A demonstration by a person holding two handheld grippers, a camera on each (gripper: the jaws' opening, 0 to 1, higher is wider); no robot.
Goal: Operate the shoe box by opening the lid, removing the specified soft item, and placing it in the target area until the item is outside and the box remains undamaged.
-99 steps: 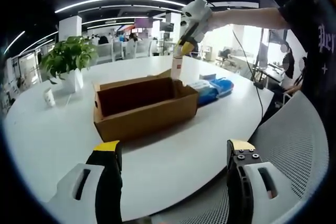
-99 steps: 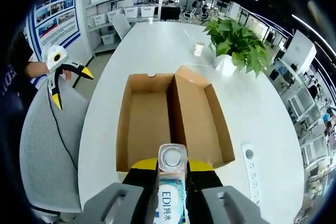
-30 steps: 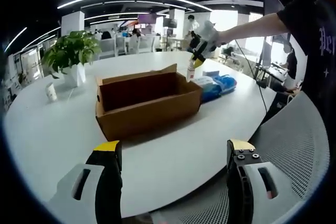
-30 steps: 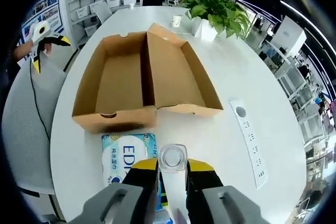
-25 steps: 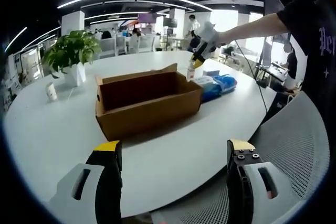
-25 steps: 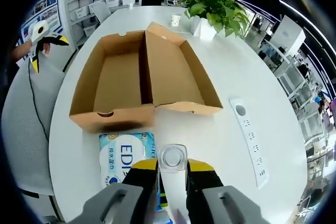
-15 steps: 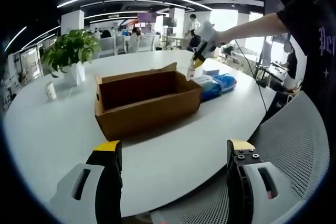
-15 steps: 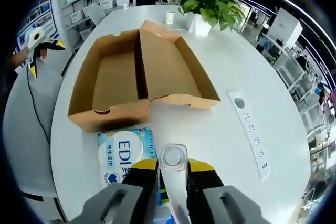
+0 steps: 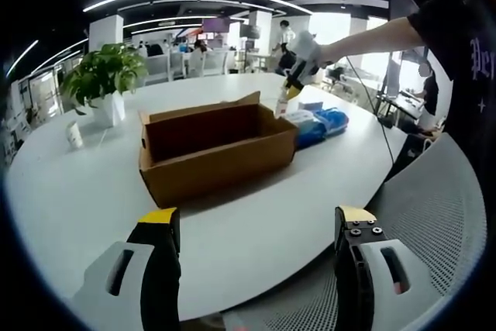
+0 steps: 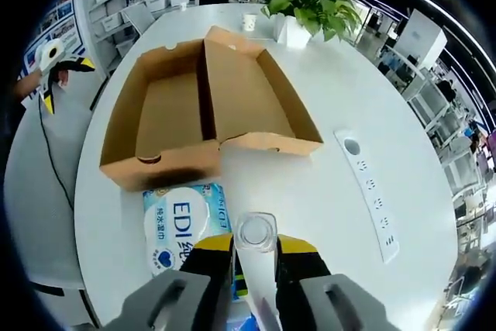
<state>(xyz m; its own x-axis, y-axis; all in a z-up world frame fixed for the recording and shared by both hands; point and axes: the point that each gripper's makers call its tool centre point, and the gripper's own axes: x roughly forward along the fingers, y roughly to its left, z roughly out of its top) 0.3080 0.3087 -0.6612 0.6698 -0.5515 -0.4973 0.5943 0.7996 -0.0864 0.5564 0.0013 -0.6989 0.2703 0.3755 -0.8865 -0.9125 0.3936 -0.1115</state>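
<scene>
Here the right gripper (image 10: 255, 257) was clenched on a clear bottle (image 10: 255, 233), held above the white table (image 10: 325, 199) just beside the open cardboard shoe box (image 10: 203, 110). A blue-and-white wipes pack (image 10: 184, 226), the soft item, lay on the table against the box's near wall. The left gripper (image 9: 260, 222) hung released, jaws spread wide, well back from the box (image 9: 217, 153) near a grey mesh chair (image 9: 434, 215).

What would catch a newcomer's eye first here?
The open, empty box lies mid-table, lid folded back. The right gripper, beyond its end, is shut on a clear bottle above a blue wipes pack. A potted plant stands at the far edge.
</scene>
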